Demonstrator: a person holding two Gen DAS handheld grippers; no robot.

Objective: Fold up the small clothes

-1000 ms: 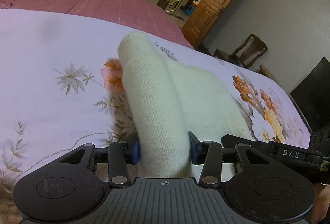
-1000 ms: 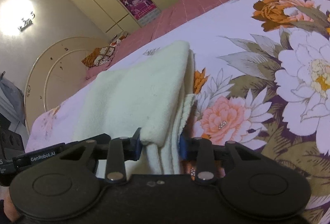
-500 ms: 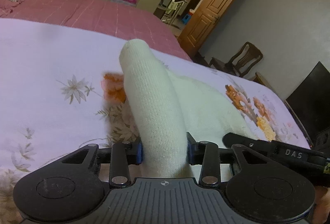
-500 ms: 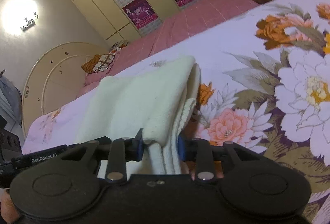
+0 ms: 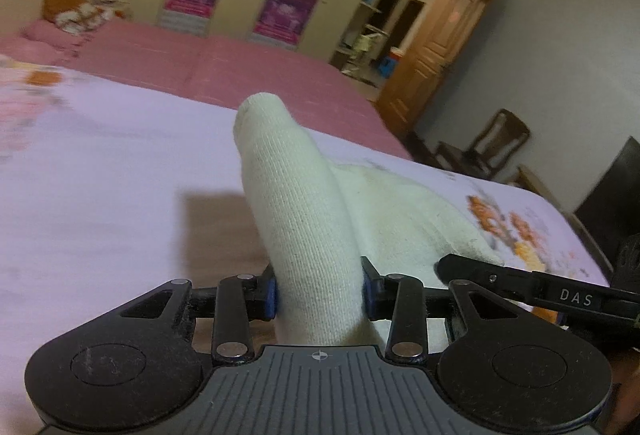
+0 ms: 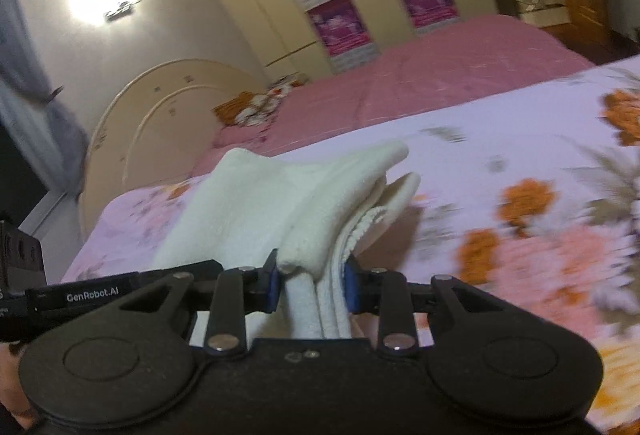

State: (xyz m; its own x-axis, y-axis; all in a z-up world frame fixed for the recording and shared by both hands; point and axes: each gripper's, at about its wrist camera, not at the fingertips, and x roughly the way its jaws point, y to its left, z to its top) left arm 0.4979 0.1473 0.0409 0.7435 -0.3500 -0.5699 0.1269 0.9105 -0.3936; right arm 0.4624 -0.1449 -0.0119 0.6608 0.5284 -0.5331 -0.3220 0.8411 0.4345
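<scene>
A cream knitted garment [image 5: 304, 219] hangs between my two grippers above a floral bedsheet [image 5: 100, 195]. My left gripper [image 5: 319, 295] is shut on one bunched end of the garment, which stands up as a thick roll. My right gripper [image 6: 310, 285] is shut on the other end, where several folded layers [image 6: 328, 219] are stacked between the blue pads. The garment's middle sags toward the sheet. The right gripper's black body [image 5: 560, 295] shows at the right of the left wrist view.
A pink bedspread [image 5: 200, 63] lies beyond the floral sheet [image 6: 540, 195]. Wardrobes with purple posters [image 5: 280, 7], a wooden door [image 5: 432, 47] and a wooden chair [image 5: 492, 143] stand further back. A rounded headboard [image 6: 160, 123] and pillows [image 6: 256, 103] are at the left.
Both grippers have lifted and tilted up with the garment, so more of the room shows. Their grip has tightened and the garment's ends are off the sheet.
</scene>
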